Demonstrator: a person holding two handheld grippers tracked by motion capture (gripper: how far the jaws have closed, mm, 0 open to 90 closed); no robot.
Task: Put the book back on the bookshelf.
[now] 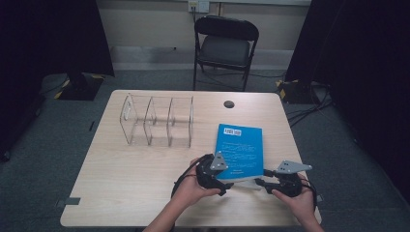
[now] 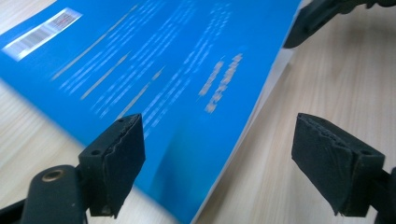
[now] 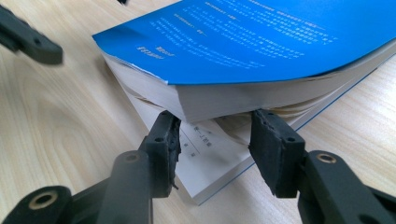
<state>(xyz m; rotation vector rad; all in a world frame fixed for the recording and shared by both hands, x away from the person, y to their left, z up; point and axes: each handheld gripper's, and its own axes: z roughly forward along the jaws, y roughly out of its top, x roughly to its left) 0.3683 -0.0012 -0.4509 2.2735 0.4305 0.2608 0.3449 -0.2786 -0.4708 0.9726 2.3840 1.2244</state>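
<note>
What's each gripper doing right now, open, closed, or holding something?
Left gripper: open, holding nothing, at the book's corner.
Right gripper: open, jaws under lifted pages, gripping nothing.

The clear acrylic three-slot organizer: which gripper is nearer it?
Left. The left gripper sits below the clear acrylic organizer; the right gripper is farther right.

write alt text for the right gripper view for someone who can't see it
A thick blue book lies on a pale wooden table, its upper pages lifted off the lower ones at the near edge. The right gripper has its two black jaws under the lifted pages, with a gap between them.
</note>
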